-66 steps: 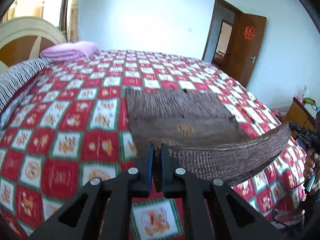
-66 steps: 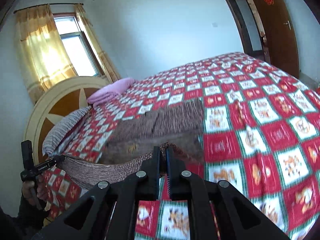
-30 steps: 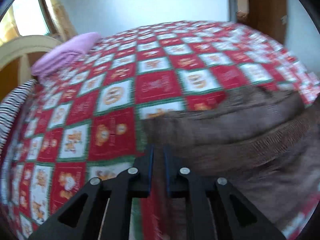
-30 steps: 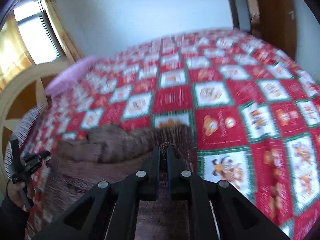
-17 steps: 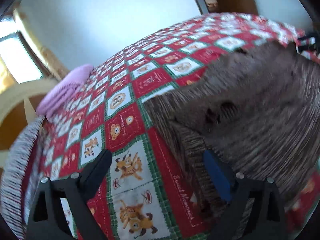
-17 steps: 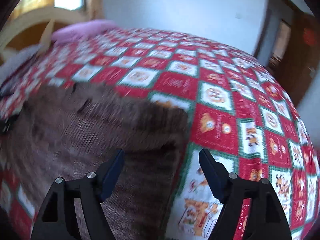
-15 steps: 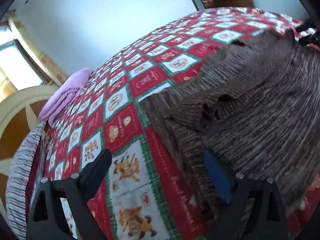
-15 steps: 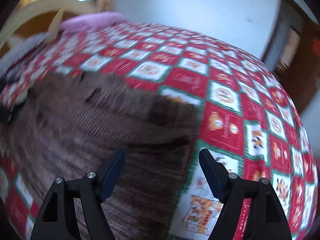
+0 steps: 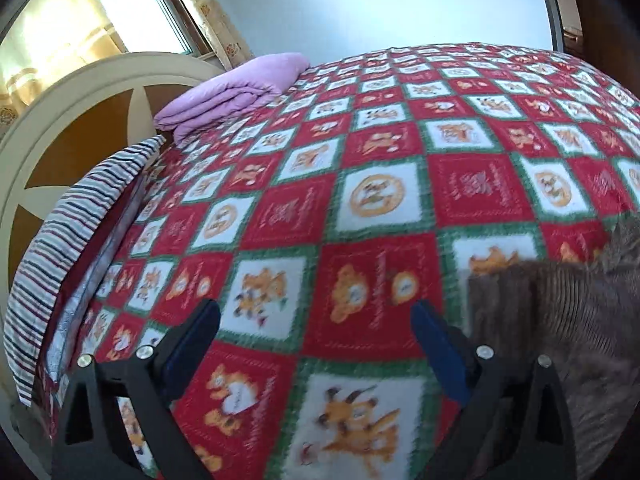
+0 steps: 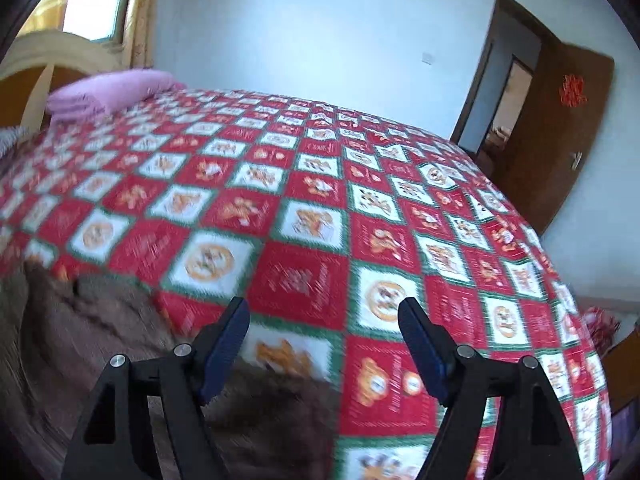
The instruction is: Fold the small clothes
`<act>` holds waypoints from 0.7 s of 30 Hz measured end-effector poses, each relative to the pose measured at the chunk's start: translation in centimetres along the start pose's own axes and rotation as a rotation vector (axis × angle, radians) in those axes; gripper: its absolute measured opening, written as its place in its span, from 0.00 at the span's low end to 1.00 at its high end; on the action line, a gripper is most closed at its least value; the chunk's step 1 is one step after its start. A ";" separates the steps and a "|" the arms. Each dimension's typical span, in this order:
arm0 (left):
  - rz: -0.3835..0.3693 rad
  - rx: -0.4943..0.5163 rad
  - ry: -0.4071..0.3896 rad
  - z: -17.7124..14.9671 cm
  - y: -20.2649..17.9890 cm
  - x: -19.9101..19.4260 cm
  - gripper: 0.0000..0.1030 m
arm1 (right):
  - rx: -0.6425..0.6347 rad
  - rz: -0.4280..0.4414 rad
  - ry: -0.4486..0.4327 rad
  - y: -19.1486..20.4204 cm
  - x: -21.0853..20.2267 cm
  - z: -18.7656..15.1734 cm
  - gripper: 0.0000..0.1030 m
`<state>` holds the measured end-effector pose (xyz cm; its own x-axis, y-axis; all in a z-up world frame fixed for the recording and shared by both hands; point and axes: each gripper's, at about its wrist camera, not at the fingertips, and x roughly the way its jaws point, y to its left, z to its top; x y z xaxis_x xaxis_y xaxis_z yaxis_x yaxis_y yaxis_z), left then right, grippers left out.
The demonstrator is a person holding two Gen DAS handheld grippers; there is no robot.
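While both claws hang above the bed, each stands wide apart with nothing between its blue pads: the left gripper [image 9: 316, 316] has only the red, white and green checked bedspread [image 9: 372, 208] showing in its gap, and the right gripper [image 10: 324, 316] likewise. Their jaws have just been opening, and neither pad presses on cloth. Lying flat on the bedspread is the brown knitted garment [image 9: 560, 320], the thing to be folded; in the left wrist view its straight edge runs just beside the right-hand finger and the cloth fills the lower right corner, while in the right wrist view it spreads over the lower left, passing under the left-hand finger, with a rumpled far edge. Beyond both claws the bedspread is broad and flat all the way to the far side. At the head of the bed a folded pink blanket [image 9: 236, 88] rests near the arched cream headboard [image 9: 72, 92], with a striped pillow [image 9: 76, 216] along that edge and a curtained window [image 9: 120, 12] behind. An open brown door [image 10: 560, 132] on the right carries a red ornament [image 10: 573, 90]; its characters are too blurred to read, as is the script in the red squares.
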<state>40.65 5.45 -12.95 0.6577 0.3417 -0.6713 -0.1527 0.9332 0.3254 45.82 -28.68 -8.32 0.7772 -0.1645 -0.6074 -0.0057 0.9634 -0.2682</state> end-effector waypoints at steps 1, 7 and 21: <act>-0.007 0.008 -0.010 -0.7 0.5 -0.3 0.96 | 0.004 0.005 -0.003 -0.6 -0.2 -0.7 0.75; -0.145 0.073 -0.103 -2.7 0.0 -4.0 0.96 | -0.076 0.138 0.030 -0.7 -1.7 -4.4 0.75; -0.410 0.096 -0.021 -0.5 -5.3 -1.2 0.63 | 0.183 0.332 0.120 -3.4 1.3 -5.3 0.60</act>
<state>40.34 0.13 -14.19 0.6648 -0.0594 -0.7447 0.1941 0.9763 0.0954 43.48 -33.32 -12.11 0.6729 0.1496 -0.7244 -0.1243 0.9883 0.0886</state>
